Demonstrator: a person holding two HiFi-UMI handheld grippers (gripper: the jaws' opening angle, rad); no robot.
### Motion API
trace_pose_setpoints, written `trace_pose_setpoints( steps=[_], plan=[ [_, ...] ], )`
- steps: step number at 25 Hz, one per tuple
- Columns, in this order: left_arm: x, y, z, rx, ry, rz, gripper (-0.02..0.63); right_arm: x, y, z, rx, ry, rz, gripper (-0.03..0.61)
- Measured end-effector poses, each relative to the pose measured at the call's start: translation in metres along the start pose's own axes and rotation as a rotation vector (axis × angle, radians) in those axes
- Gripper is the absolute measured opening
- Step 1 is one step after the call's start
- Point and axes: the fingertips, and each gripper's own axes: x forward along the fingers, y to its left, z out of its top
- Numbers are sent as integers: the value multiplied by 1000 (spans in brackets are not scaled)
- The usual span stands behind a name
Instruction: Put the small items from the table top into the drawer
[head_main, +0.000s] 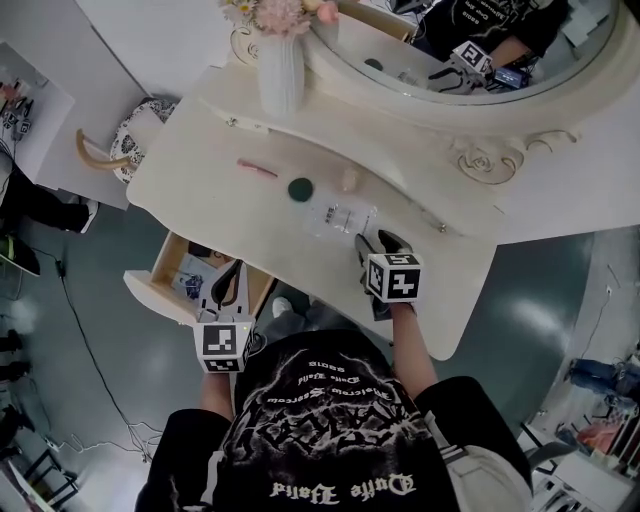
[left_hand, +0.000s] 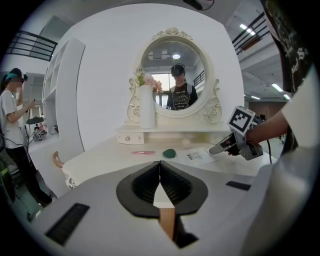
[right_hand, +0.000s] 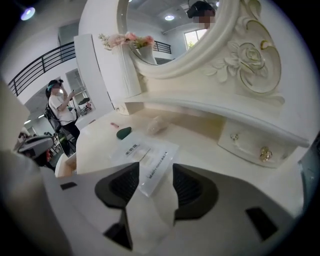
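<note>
Reaching over the desk (head_main: 200, 170), the right gripper (right_hand: 152, 175) has its fingers (right_hand: 120, 186) spread wide, pressing nothing. Clear packet (right_hand: 150, 160) lies flat, its near end between them. Small green object (right_hand: 123, 132) sits beyond the fingertips. Left gripper (left_hand: 160, 167): fingers closed together, empty, above the open drawer (head_main: 160, 275).

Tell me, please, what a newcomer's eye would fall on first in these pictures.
The ornate oval mirror at the back of the cream dressing table, with a white vase of pink flowers beside it, dominates the scene. Next come the right tongs, open around the near end of a clear packet on the table top. The left tongs are shut by the open drawer at the front left.
</note>
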Motion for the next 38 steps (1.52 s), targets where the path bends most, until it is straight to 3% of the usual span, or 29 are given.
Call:
trace_pose_setpoints(
  steps=[9,20,26,33,38],
  plan=[
    [10,0,5,25,6,-9,15,17,9,-9,-2,83,11,212],
    [8,7,1,26,19,11,15,21,6,-12,-72,127,-85,203],
    [12,2,2,35,24,-3,15,23,14,-9,-134,112,-95,162],
    [12,5,-1,29,25,10,15,22,18,-1,-151,59,-117,52],
    [12,3,-3,10,28,22,15,21,17,1,-134,44,-97,35]
  ],
)
